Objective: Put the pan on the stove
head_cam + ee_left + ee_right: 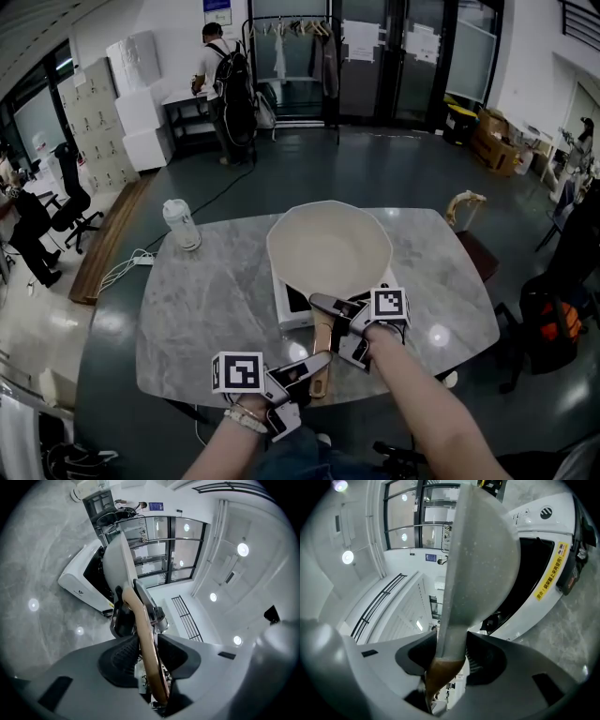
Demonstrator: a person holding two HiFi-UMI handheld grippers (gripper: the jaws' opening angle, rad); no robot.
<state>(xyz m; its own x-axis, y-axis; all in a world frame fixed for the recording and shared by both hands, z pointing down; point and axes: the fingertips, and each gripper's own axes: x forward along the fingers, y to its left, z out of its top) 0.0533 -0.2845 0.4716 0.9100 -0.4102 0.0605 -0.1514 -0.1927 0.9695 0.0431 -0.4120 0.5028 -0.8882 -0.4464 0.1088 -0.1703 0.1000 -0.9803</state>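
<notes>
Two tongs grip one handle (323,336): my left tongs (143,651) are closed on the smooth wooden end, my right tongs (450,656) on the grey neck. The pan (328,246), wide, shallow, stiff and probably front-heavy, is over the white stove (292,314) on the marble table (206,300); hold both grips firm.

Stove (292,315) mostly hidden (pan (328,248) covers it).
</notes>
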